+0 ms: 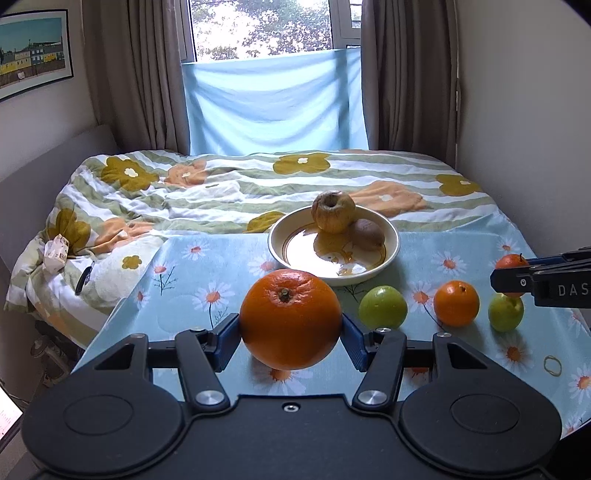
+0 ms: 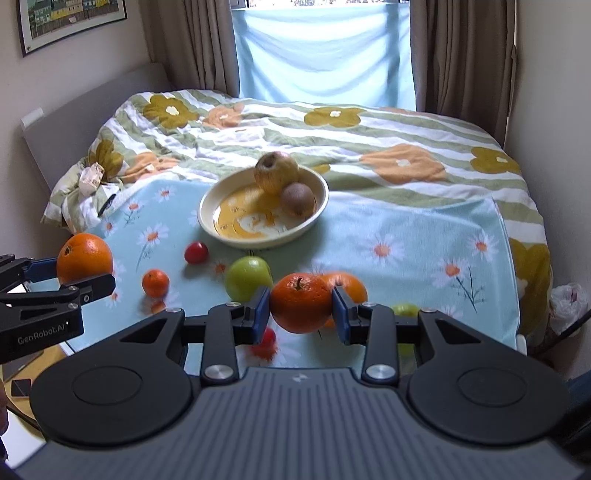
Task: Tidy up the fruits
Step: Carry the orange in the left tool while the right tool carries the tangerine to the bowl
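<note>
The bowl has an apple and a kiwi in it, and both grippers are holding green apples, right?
Not quite. The bowl does hold the apple and kiwi, but each gripper holds an orange: the left gripper a large orange in the left wrist view, the right gripper a smaller orange in the right wrist view.

bowl [image 1: 392,254]: near half bare | apple [image 1: 333,211], kiwi [image 1: 368,233] at back

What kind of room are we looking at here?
Most likely a bedroom: a bed with a flowered duvet fills it, brown curtains frame a window, and a framed picture hangs on the wall.
</note>
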A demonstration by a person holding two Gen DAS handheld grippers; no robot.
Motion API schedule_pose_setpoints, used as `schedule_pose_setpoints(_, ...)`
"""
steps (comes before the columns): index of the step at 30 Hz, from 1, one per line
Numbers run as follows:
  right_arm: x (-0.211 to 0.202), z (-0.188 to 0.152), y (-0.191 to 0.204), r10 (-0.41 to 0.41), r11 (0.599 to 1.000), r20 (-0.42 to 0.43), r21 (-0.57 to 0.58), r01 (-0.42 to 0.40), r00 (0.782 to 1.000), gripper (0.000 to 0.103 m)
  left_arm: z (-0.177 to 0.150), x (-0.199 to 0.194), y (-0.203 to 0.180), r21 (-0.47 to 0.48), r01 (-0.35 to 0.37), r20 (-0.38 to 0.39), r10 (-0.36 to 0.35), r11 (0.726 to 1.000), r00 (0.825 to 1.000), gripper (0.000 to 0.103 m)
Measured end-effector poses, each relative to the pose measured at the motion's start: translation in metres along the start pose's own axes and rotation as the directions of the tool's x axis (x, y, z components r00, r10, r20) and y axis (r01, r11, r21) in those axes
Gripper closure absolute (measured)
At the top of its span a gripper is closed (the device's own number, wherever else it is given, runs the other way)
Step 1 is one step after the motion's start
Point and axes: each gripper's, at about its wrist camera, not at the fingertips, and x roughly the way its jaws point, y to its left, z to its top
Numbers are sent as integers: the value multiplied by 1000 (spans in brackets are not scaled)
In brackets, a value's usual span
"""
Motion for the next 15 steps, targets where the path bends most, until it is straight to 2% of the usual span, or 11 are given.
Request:
schedule_pose_setpoints(7, 8, 36, 14, 1, 1000, 17, 20, -2, 1000, 52, 36, 13, 21, -2, 35, 32, -35, 999, 999, 41)
schedule_pose_setpoints(15, 39, 74, 30, -34, 997, 14, 66, 33, 999, 52, 79, 60, 42, 37, 103, 26, -104, 994, 994, 41)
